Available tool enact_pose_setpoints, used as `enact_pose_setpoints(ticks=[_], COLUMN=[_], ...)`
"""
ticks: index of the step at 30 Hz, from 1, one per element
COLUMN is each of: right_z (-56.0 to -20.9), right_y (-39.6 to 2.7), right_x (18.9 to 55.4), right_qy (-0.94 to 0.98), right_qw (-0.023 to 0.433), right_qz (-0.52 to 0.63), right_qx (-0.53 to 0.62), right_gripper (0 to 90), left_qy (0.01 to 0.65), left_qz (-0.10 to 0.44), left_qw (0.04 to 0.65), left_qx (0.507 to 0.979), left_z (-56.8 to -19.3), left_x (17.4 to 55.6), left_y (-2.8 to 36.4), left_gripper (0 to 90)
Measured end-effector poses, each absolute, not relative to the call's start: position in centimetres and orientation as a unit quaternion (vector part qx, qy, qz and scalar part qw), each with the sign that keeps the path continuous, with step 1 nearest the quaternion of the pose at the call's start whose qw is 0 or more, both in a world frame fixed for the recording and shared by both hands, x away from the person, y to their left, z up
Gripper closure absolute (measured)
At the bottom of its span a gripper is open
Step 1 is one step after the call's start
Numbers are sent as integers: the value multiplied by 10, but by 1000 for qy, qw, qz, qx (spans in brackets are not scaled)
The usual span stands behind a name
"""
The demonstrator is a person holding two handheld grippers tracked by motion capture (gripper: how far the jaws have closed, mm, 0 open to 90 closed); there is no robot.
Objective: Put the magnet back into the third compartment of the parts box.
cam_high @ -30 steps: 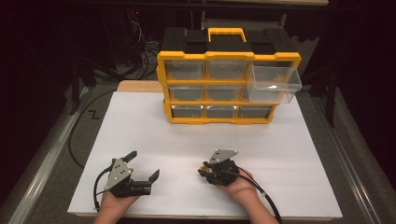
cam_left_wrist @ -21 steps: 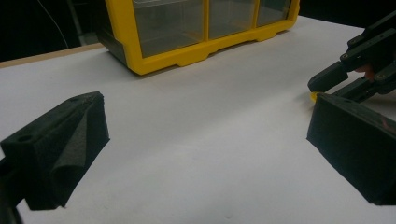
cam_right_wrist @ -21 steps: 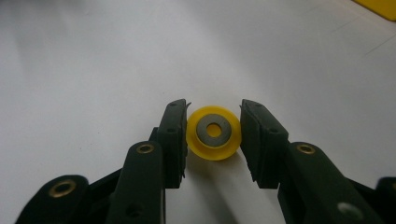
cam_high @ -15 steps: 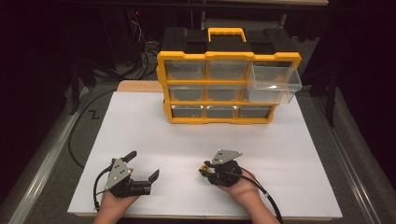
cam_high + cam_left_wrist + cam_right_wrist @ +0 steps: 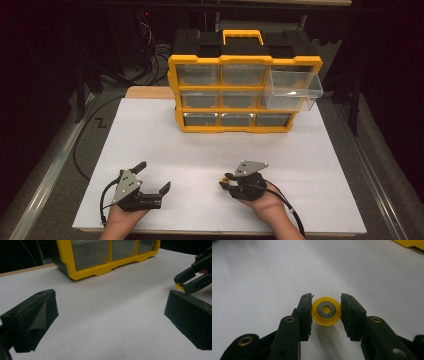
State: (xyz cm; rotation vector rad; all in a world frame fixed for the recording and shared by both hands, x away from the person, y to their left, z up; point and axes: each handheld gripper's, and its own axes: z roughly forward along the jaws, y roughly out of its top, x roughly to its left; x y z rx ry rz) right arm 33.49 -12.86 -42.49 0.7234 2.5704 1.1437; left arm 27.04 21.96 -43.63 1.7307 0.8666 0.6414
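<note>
Mostly bare white table [image 5: 210, 145] bears a yellow drawer cabinet [image 5: 240, 90]; darkness surrounds.

A flat white board [image 5: 210, 150] covers the table, with a strip of bare wooden tabletop [image 5: 149, 92] showing at its far left corner. At the far edge stands a yellow plastic organiser with clear drawers [image 5: 235, 90]. Near the front, right of centre, a small yellow plastic wheel with a grey hub [image 5: 326, 311] lies on the board.

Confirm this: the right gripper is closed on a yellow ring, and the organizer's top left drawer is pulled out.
Wrong drawer. The right gripper does clamp the yellow ring, but the high view shows the organizer with its top right drawer pulled out.
</note>
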Motion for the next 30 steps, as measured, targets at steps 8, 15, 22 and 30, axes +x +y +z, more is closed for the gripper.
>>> enact_pose_setpoints(ticks=[8, 15, 22, 30], right_z=[-421, -418, -417, -418], right_y=[-145, -162, -182, -200], right_x=[331, 328, 325, 320], right_qy=[874, 869, 860, 857], right_qw=[125, 137, 141, 150], right_qz=[392, 391, 399, 393], right_qx=[259, 270, 287, 297], right_gripper=[651, 651, 651, 651], left_qy=[362, 362, 361, 362], left_qz=[270, 270, 270, 270], left_qw=[525, 525, 525, 524], left_qx=[722, 721, 722, 722], left_z=[-436, -436, -436, -436], left_x=[270, 270, 270, 270], left_y=[220, 221, 221, 221], left_gripper=[1, 1, 1, 1])
